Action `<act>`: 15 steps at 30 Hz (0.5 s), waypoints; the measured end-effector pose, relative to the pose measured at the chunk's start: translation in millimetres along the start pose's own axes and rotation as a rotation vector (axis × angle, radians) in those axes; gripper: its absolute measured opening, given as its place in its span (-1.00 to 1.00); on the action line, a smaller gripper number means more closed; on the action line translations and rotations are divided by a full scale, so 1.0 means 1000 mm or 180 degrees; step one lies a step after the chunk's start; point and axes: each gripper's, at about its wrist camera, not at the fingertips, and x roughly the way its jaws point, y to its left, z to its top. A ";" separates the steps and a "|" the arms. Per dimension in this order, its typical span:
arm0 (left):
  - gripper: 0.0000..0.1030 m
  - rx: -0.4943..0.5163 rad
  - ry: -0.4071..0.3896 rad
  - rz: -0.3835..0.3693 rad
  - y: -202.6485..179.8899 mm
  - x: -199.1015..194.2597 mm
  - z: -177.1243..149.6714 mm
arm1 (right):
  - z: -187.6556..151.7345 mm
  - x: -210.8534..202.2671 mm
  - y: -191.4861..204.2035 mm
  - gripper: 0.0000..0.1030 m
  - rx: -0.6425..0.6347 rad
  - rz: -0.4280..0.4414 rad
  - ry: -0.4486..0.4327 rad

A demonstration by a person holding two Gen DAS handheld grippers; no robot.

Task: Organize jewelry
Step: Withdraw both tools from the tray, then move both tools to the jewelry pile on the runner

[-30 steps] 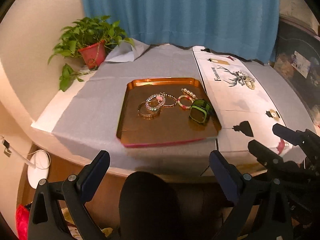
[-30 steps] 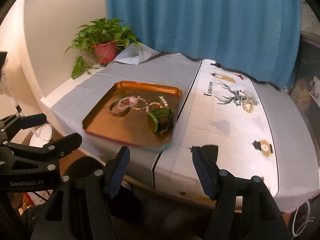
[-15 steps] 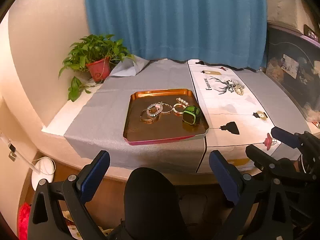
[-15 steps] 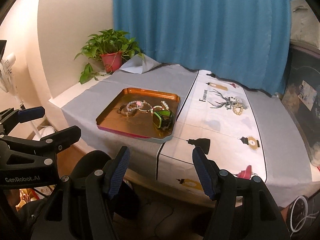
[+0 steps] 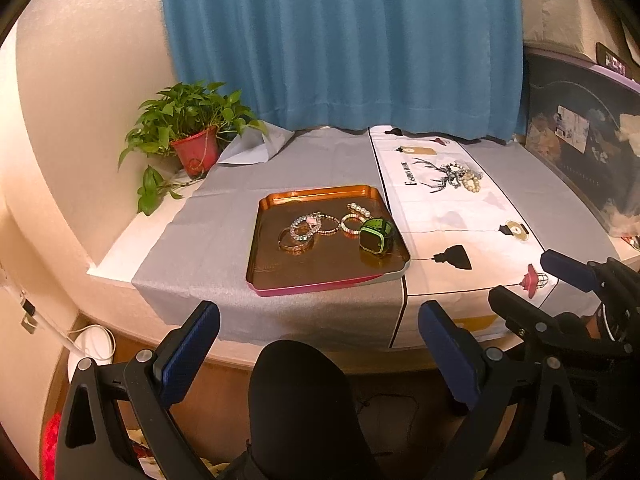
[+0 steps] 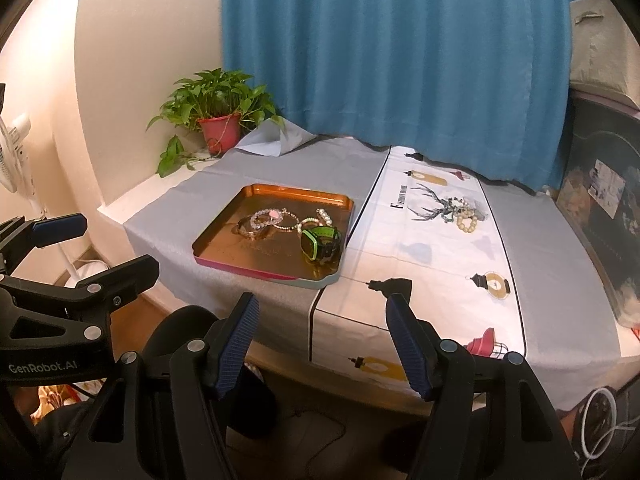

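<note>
Both the left gripper (image 5: 318, 354) and the right gripper (image 6: 322, 344) hang released and empty off the table edge, well apart from the copper tray (image 5: 320, 278), probably because the bracelets (image 5: 304, 230) and green watch (image 5: 376, 236) already lie gathered in it, while a beaded heap (image 6: 462, 212) waits on the white runner (image 6: 432, 264)

A domestic room, as indicated by the blue curtain (image 5: 340, 40) across the top of the frame, the potted plant (image 5: 188, 128) at upper left, the cloth-covered table (image 5: 224, 216) at centre, and a standing fan (image 6: 14, 148) at far left.
</note>
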 end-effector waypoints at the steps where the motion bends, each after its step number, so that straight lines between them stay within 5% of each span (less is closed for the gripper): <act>1: 0.92 0.0006 0.0006 -0.0002 0.000 0.000 0.000 | 0.000 0.000 0.000 0.30 -0.0002 -0.0001 0.0002; 10: 0.92 0.0157 0.0109 -0.0038 -0.015 0.019 0.012 | 0.002 0.008 -0.016 0.31 0.0106 -0.0037 0.0051; 15: 0.92 0.0146 0.0244 -0.0147 -0.025 0.043 0.025 | 0.002 0.026 -0.058 0.34 0.0326 -0.0204 0.0104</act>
